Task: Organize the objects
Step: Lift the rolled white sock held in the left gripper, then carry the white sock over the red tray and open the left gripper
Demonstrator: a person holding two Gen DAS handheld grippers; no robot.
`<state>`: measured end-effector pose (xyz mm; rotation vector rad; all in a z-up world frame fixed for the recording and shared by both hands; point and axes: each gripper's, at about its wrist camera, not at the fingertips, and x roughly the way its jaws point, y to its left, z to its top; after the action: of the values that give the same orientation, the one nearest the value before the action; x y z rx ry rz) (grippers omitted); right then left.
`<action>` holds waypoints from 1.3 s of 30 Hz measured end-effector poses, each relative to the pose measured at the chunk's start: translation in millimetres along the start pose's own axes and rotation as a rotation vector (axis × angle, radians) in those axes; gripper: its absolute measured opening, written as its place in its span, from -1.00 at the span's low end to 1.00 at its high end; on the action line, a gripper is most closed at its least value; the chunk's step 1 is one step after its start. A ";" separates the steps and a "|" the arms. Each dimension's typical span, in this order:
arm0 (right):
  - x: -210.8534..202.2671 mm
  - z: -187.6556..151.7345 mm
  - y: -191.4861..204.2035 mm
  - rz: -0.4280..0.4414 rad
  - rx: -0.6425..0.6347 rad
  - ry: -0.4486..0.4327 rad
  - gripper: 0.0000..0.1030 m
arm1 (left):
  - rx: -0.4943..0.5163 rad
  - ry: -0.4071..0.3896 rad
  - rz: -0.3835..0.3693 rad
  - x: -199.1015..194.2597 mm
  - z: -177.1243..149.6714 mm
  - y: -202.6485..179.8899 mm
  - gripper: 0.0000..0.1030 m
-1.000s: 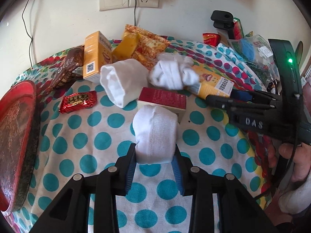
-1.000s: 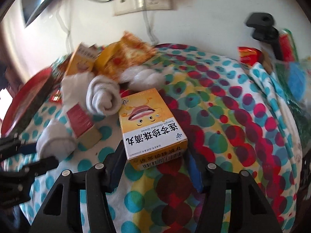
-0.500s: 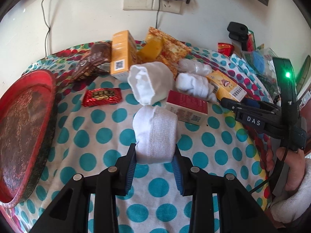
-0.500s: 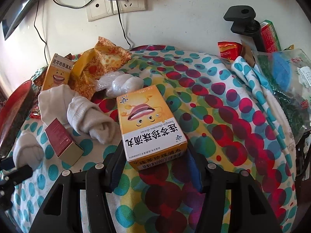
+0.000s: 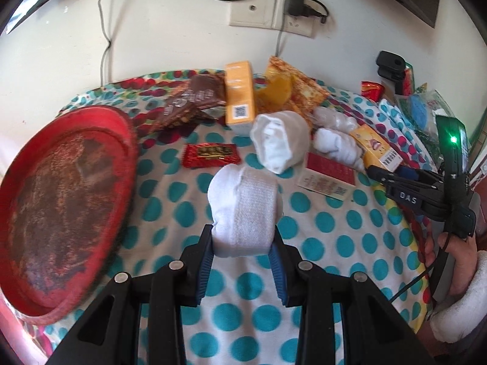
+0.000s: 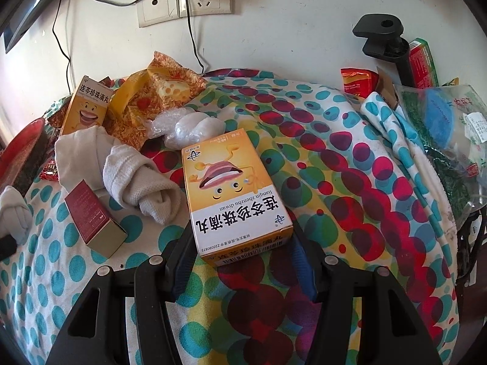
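My left gripper (image 5: 242, 248) is shut on a rolled white sock (image 5: 245, 210) and holds it above the dotted cloth, just right of the red tray (image 5: 57, 200). My right gripper (image 6: 240, 255) is shut on a yellow medicine box (image 6: 234, 194) with a cartoon face; the box also shows in the left wrist view (image 5: 377, 149). A second yellow box (image 5: 239, 97), two more rolled socks (image 5: 280, 140) (image 6: 143, 185), a dark red box (image 6: 91, 216), a red candy wrapper (image 5: 211, 155) and snack bags (image 6: 155, 97) lie in a heap at the back.
A clear plastic wad (image 6: 185, 127) lies behind the held box. A black clamp stand (image 6: 386, 39), red packets and a bag of green and blue items (image 6: 438, 121) crowd the right edge. A wall with sockets (image 5: 268, 12) closes the back.
My left gripper has carried the sock leftward, closer to the red tray. My right gripper has kept its hold on the yellow box and moved a little.
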<state>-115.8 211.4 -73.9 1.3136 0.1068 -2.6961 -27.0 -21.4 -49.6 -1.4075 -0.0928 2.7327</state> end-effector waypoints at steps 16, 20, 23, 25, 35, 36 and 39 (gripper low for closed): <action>-2.6 2.7 -2.1 -0.015 0.006 0.008 0.06 | -0.102 -0.032 0.178 -30.4 17.0 127.7 -0.33; -2.9 2.7 -2.4 -0.015 0.004 0.009 0.06 | -0.124 -0.019 0.224 -32.7 20.4 168.2 -0.33; -3.1 2.7 -2.3 -0.016 0.003 0.009 0.06 | -0.157 0.008 0.239 -29.1 18.8 196.7 -0.33; -3.1 2.7 -2.1 -0.016 0.003 0.010 0.06 | -0.174 0.027 0.246 -25.5 16.7 215.8 -0.33; -3.5 3.4 -3.5 -0.022 0.002 0.011 0.06 | -0.218 0.077 0.281 -6.3 22.2 275.9 -0.33; -3.4 3.4 -3.7 -0.022 0.001 0.011 0.06 | -0.222 0.085 0.284 -4.2 23.5 281.2 -0.33; -3.1 3.4 -3.2 -0.021 0.001 0.012 0.06 | -0.216 0.105 0.300 2.4 29.8 292.9 -0.33</action>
<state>-117.0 214.5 -69.4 1.3361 0.1214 -2.7070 -61.8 -313.6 -58.8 -1.7501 -0.1915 2.9526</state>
